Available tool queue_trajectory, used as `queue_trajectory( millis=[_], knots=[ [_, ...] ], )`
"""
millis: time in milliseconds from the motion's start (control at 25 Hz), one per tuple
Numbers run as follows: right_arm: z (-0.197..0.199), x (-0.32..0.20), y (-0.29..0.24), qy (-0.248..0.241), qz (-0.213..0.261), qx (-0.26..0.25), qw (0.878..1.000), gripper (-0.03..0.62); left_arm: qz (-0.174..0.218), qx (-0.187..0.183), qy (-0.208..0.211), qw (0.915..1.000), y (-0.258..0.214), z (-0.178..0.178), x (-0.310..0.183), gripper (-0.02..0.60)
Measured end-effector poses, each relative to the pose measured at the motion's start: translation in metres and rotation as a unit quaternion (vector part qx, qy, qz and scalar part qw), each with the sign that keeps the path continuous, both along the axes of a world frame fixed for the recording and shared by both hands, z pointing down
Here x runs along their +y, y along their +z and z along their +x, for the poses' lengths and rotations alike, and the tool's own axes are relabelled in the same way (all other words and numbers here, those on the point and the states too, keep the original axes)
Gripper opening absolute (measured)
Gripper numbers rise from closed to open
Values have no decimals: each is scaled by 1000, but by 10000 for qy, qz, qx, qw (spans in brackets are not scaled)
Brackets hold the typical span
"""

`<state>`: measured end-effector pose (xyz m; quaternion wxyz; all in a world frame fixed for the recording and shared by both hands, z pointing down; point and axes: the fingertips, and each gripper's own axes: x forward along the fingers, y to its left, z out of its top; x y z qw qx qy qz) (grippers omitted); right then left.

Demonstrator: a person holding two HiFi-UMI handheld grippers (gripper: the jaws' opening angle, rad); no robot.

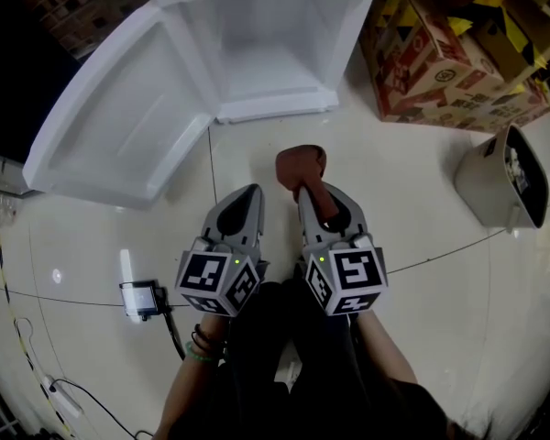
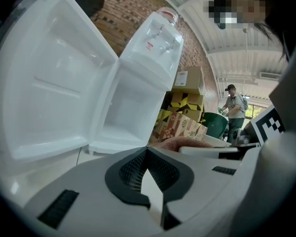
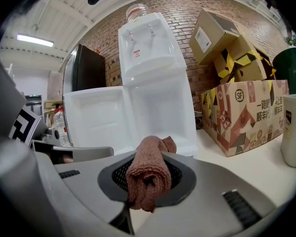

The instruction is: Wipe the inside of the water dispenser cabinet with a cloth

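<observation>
The white water dispenser (image 3: 150,43) stands ahead with its lower cabinet (image 1: 261,39) open and its door (image 1: 119,117) swung wide to the left. A brown cloth (image 1: 301,166) (image 3: 148,174) is rolled up and pinched in my right gripper (image 1: 304,191), which is shut on it a short way in front of the cabinet. My left gripper (image 1: 247,195) hovers beside it on the left, jaws together with nothing between them (image 2: 148,172). The cabinet interior (image 2: 126,115) looks bare and white. The cloth (image 2: 180,143) peeks over the left gripper's edge.
Printed cardboard boxes (image 1: 449,53) are stacked right of the dispenser. A grey bin (image 1: 504,177) lies on the tiled floor at right. A small device with cable (image 1: 142,296) sits on the floor at left. A person (image 2: 233,107) stands far off.
</observation>
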<state>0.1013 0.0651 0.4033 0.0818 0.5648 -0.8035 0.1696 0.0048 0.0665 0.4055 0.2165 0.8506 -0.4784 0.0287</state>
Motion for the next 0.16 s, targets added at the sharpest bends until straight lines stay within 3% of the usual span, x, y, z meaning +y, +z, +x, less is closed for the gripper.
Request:
queue_trajectory(
  millis=[160],
  knots=[
    [1, 2, 2, 8, -45, -10, 10000, 75, -26, -4, -6, 10000, 1, 1, 3, -3]
  ],
)
